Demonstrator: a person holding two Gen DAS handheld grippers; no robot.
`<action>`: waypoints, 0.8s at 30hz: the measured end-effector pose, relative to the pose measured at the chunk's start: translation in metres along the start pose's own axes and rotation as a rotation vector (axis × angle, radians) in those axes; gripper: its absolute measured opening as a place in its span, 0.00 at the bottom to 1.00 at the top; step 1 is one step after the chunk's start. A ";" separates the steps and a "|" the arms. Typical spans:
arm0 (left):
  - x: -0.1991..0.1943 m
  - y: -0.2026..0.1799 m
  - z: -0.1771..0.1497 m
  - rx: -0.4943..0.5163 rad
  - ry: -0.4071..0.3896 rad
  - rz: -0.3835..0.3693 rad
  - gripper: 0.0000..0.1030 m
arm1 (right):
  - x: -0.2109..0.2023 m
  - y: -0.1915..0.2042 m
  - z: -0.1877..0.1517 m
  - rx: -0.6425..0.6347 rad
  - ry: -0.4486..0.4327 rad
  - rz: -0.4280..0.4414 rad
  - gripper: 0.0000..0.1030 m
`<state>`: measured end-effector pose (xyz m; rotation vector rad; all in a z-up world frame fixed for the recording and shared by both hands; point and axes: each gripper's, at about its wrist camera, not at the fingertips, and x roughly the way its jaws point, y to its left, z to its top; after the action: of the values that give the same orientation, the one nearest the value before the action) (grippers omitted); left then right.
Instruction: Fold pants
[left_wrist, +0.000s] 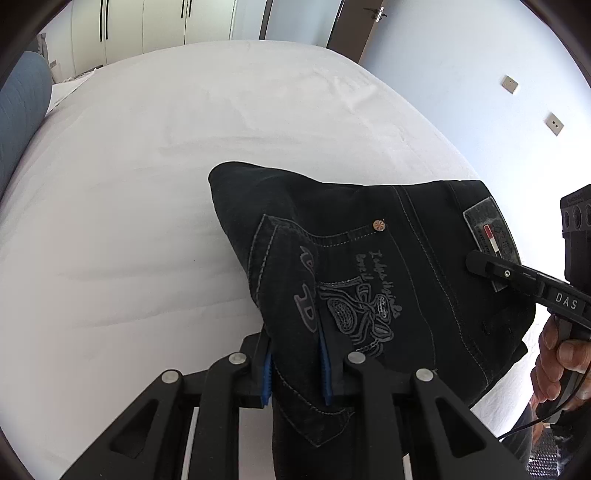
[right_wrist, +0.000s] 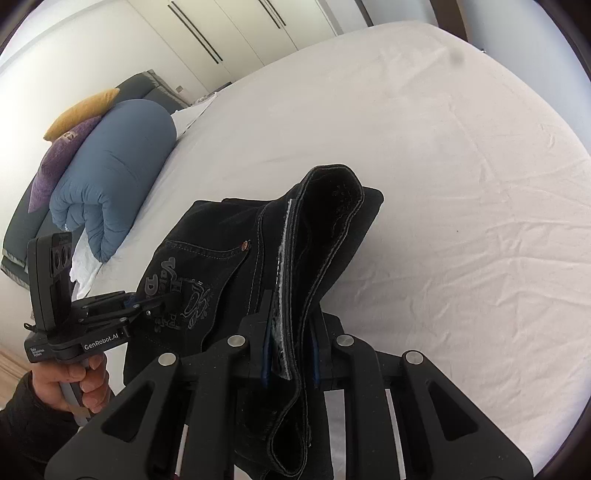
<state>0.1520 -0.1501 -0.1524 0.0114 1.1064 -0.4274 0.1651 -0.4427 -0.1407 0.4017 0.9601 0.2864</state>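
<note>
The left gripper (left_wrist: 297, 373) and right gripper (right_wrist: 290, 354) are each clamped on the black pants (left_wrist: 388, 266), held above the bed (left_wrist: 147, 184).

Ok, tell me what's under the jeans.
The white sheet lies under the jeans, showing all around them. Both grippers, left and right, pinch the near edge. Whatever sits directly beneath the denim is covered.

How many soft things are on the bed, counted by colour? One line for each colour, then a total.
Black pants: 1
Blue duvet roll: 1
Purple cushion: 1
Yellow cushion: 1
Total: 4
</note>
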 end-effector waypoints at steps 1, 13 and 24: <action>0.008 0.001 0.000 -0.005 0.009 0.001 0.20 | 0.009 -0.006 0.005 0.000 0.009 0.001 0.14; 0.036 0.033 -0.033 -0.134 -0.016 0.043 0.85 | 0.062 -0.088 -0.017 0.182 -0.002 0.100 0.46; -0.105 -0.010 -0.096 0.008 -0.408 0.366 1.00 | -0.054 -0.007 -0.081 0.067 -0.279 -0.226 0.56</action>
<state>0.0263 -0.1040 -0.1028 0.1273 0.6801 -0.0963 0.0681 -0.4542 -0.1458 0.3792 0.7341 -0.0087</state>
